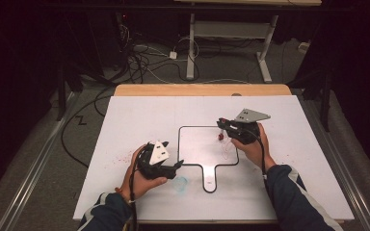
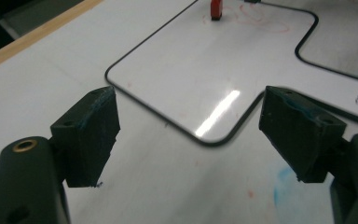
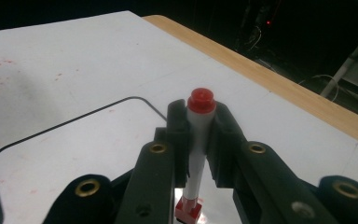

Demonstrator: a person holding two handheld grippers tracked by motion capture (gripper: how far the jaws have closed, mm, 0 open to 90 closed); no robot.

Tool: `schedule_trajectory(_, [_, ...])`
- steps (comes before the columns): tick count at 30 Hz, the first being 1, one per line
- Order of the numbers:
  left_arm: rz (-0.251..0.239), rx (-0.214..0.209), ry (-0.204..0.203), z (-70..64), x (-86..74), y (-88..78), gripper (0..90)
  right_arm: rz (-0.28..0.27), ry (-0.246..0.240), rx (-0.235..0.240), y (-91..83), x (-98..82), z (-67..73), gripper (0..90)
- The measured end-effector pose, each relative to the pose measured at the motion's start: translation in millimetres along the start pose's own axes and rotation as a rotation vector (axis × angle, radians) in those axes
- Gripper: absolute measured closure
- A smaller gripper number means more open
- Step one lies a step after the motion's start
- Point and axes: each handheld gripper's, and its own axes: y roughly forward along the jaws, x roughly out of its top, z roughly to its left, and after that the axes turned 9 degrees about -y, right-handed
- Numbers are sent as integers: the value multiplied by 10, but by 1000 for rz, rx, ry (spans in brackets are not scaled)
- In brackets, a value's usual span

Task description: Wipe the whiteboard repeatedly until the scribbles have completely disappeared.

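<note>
A small whiteboard (image 1: 197,144) with a black rim and a short handle lies on the white table cover. My right gripper (image 1: 220,126) is over its right side, shut on a white marker (image 3: 196,154) with a red end cap. The marker stands upright with its red lower end (image 1: 220,137) at the board. Faint red scribbles (image 2: 256,18) mark the board beside it. My left gripper (image 1: 178,163) sits at the board's near left corner (image 2: 209,140), open, with nothing between its fingers. In the left gripper view the marker (image 2: 216,9) shows far off.
A blue smudge (image 1: 180,183) stains the cover left of the board's handle, and red specks (image 1: 120,156) dot the left side. The wooden table edge (image 1: 202,89) runs along the back. Cables (image 1: 144,62) and a white desk frame (image 1: 231,29) stand on the floor beyond.
</note>
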Motion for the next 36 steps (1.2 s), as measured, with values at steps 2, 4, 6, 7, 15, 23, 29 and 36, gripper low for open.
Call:
schedule_trajectory(2, [11,8,-15,38,-87,-71,194,-3,3,-2,47,14,-11,813])
schedule_trajectory(4, [30,22,-21,72,-163,-120,194,-5,2,-6,81,24,-14,813])
schedule_trajectory(6, [41,28,-37,113,-220,-156,194,-7,-6,-11,107,28,-28,813])
schedule_trajectory(7, [48,33,-41,129,-245,-173,194,-8,-7,-9,118,31,-36,813])
schedule_trajectory(15, [73,38,-62,170,-382,-267,194,-6,-36,1,175,63,-8,813])
schedule_trajectory(23, [85,22,-56,148,-398,-271,194,30,-11,10,33,31,-49,815])
schedule_trajectory(29, [91,17,-57,141,-393,-264,194,52,-6,34,-101,8,-41,815])
schedule_trajectory(36, [94,13,-56,129,-393,-260,195,57,13,64,-257,-46,-28,815])
